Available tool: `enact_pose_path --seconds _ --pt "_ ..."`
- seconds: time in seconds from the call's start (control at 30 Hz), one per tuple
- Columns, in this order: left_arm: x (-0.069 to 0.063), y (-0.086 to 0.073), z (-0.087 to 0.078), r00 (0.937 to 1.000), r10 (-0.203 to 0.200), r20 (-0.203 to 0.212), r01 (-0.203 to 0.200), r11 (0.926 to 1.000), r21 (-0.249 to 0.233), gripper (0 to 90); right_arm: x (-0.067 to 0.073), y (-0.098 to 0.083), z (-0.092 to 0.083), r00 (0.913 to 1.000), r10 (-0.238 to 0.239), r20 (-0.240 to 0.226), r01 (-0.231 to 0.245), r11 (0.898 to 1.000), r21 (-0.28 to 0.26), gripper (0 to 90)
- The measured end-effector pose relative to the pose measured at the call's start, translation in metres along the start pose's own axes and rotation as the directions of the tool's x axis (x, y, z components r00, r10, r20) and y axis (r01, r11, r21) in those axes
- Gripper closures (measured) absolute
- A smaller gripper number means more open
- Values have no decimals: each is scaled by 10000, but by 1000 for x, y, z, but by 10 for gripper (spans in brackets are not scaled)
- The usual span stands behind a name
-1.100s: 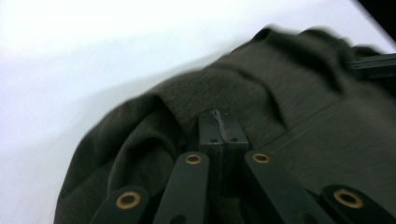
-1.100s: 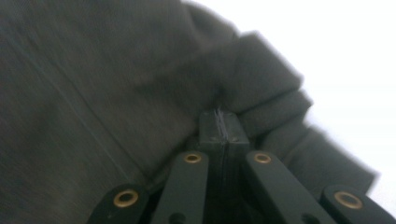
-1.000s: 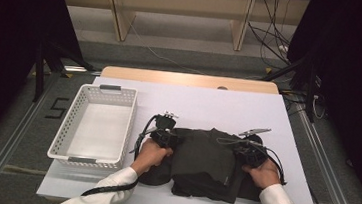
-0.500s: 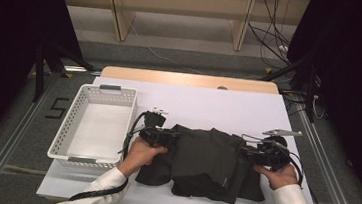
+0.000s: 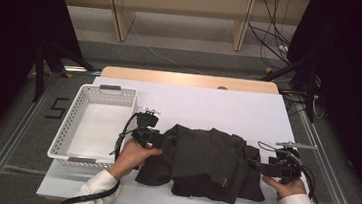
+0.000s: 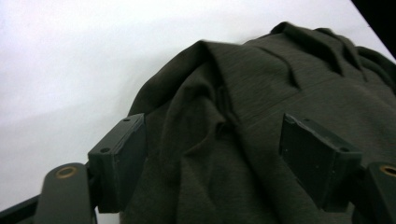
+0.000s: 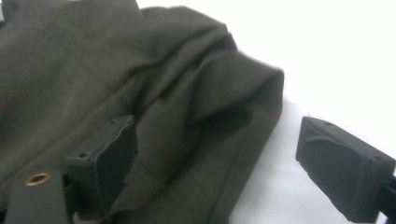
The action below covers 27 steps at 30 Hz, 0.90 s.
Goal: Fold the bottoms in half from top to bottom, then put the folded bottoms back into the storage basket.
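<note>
Lying mid-table [image 5: 219, 103], the crumpled dark grey-green cloth garment [image 5: 211, 160] is stretched long axis left-right, beside the white plastic basket [image 5: 68, 131]. Left gripper [image 5: 169, 142]: jaws just spread wide, fabric between, unpinched. Right gripper [image 5: 255, 165]: likewise opened, straddling the garment's edge.

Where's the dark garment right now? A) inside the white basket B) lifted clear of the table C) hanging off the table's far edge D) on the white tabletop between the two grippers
D: the dark garment lies crumpled on the white tabletop, right of the white basket, between the left gripper and right gripper.
</note>
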<state>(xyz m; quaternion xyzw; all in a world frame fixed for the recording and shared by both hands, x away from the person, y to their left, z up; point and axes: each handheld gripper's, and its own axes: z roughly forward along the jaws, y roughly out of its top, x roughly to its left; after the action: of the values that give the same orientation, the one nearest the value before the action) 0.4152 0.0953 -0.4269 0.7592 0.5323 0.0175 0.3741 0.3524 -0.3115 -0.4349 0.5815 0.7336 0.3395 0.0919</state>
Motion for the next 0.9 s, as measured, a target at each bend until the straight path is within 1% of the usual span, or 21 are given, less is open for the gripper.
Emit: enact_pose_path --seconds 0.07,0.17,0.23,0.33,0.37,0.4,0.43,0.47,0.57,0.63,0.67,0.77,0.83,0.87,0.9 --pt "4 -2 1 9998 -185 -14 185 9998 105 204 -1 -3 2 9999 114 -113 -113 9999 121 125" --pt "8 -3 3 9992 -402 -16 402 9990 205 176 0 -5 4 9997 164 -203 -159 9996 238 122" --pt "9 -4 4 9984 -565 -49 566 9975 434 160 1 -5 5 9996 155 -234 -148 9995 286 121" --pt "9 -6 10 9968 -691 -393 721 9940 824 150 2 -7 8 9991 200 -384 -185 9991 392 118" --pt "11 -7 12 9961 -767 -442 806 9924 929 146 3 -7 8 9992 168 -363 -153 9990 410 118" --pt "13 -8 15 9956 -864 -374 899 9905 1044 144 3 -8 9 9992 148 -377 -131 9989 450 118" --pt "14 -10 17 9939 -1059 -311 1086 9887 1037 144 3 -8 9 9991 157 -393 -138 9988 470 118" --pt "16 -12 20 9924 -1208 -226 1226 9854 1182 144 3 -8 9 9991 152 -387 -134 9988 468 118" --pt "16 -14 24 9922 -1211 -293 1242 9800 1557 144 2 -9 10 9992 188 -362 -169 9986 509 118" --pt "16 -15 26 9913 -1277 -314 1311 9790 1564 133 0 -9 10 9991 231 -364 -211 9983 543 116" --pt "17 -15 28 9912 -1281 -324 1317 9774 1656 122 0 -9 11 9990 251 -375 -230 9982 547 115" --pt "19 -19 33 9932 -1109 -351 1157 9735 1971 92 -1 -10 12 9991 290 -314 -267 9972 693 110" --pt "21 -20 35 9943 -1019 -311 1063 9703 2172 55 -1 -10 14 9998 166 -56 -161 9964 833 109" --pt "22 -20 36 9942 -1045 -258 1076 9696 2197 42 -2 -11 15 9997 204 -111 -193 9958 896 109" --pt "24 -20 36 9940 -1087 -122 1087 9692 2208 30 -3 -11 16 9995 268 -142 -254 9953 939 107"
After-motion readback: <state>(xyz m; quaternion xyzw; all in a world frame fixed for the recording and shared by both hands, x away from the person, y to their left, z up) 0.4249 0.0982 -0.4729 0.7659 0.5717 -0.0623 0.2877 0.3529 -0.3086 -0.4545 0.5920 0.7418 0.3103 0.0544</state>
